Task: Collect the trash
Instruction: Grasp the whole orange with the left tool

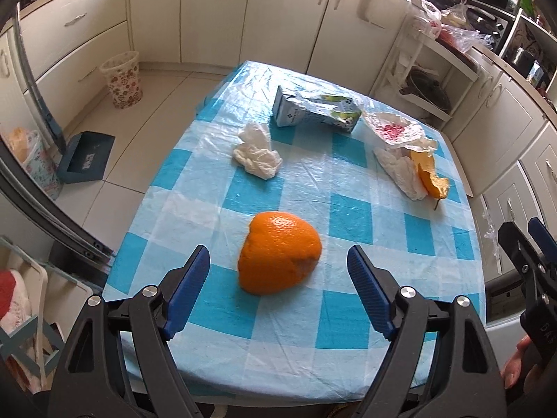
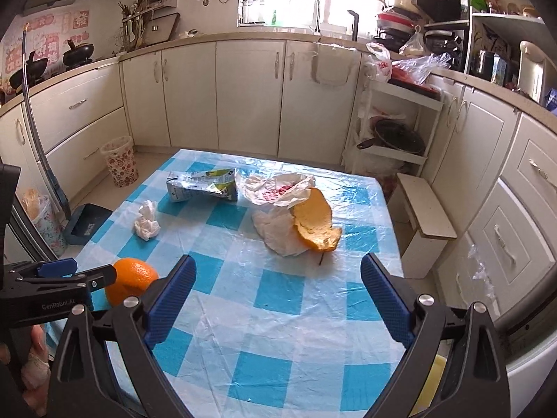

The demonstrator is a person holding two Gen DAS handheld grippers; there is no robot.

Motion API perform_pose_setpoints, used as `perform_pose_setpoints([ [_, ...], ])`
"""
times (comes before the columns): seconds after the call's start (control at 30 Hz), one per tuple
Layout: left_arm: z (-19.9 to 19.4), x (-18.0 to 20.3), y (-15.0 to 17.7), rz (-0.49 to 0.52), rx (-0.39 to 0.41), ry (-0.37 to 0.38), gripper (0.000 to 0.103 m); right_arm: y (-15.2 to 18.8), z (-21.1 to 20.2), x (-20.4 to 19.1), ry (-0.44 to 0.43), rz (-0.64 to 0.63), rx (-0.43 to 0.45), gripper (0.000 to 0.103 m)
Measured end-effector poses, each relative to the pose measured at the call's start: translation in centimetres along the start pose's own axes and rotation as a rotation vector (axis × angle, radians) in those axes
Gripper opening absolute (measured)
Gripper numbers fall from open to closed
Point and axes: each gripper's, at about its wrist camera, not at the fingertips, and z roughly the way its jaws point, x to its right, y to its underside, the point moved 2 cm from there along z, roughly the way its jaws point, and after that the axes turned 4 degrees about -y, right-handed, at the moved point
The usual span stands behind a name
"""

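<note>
Looking down through the left wrist camera, we note the left gripper (image 1: 278,261) with its blue-padded jaws spread wide and nothing pressed between them. A domed piece of orange peel (image 1: 279,257) lies on the table covered in a blue-and-white checked plastic cloth (image 1: 348,331), in line with the gap between the jaws and just beyond the fingertips; we cannot tell whether the pads reach its sides. Taking that peel as our landmark: a crumpled white tissue (image 1: 257,155) sits beyond it and slightly left. A flattened blue-grey drink carton (image 1: 315,110) lies farther off, near the table's far edge. To the far right of the peel rests a thin white plastic bag with red print (image 1: 397,130), and against it a curled strip of orange rind (image 1: 430,174) on a second white wrapper (image 1: 400,170). On the floor, well left of the peel, stands a flower-patterned waste basket (image 1: 122,80). The right gripper (image 1: 536,244) shows at the right frame edge.

Through the right wrist camera, we see the right gripper (image 2: 278,282), jaws wide and empty, above bare cloth (image 2: 278,348). The orange peel (image 2: 134,280) is to its left, partly behind the left gripper (image 2: 76,271), whose fingers flank it. From the peel, the tissue (image 2: 147,224) is just beyond, the carton (image 2: 203,185) farther, the bag (image 2: 275,190) and curled rind (image 2: 315,221) well right. The basket (image 2: 120,160) stands on the floor beyond the table's left side.
</note>
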Motion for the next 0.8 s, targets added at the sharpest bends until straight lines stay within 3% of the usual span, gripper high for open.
perform_pose_setpoints([
  [0.37,3.8,-0.2,0.8,0.04,-0.117,-0.036,0.078,0.2,2.6,-1.9,-0.054,-0.005,-0.058,0.092],
  [0.7,5.8,0.6,0.5,0.019,-0.109,-0.037,0.08,-0.2,4.4,-2.1,-0.12,0.052,-0.084,0.092],
  [0.8,5.9,1.1,0.4,0.032,-0.111,-0.004,0.056,-0.6,5.2,-2.6,-0.143,0.057,-0.089,0.092],
])
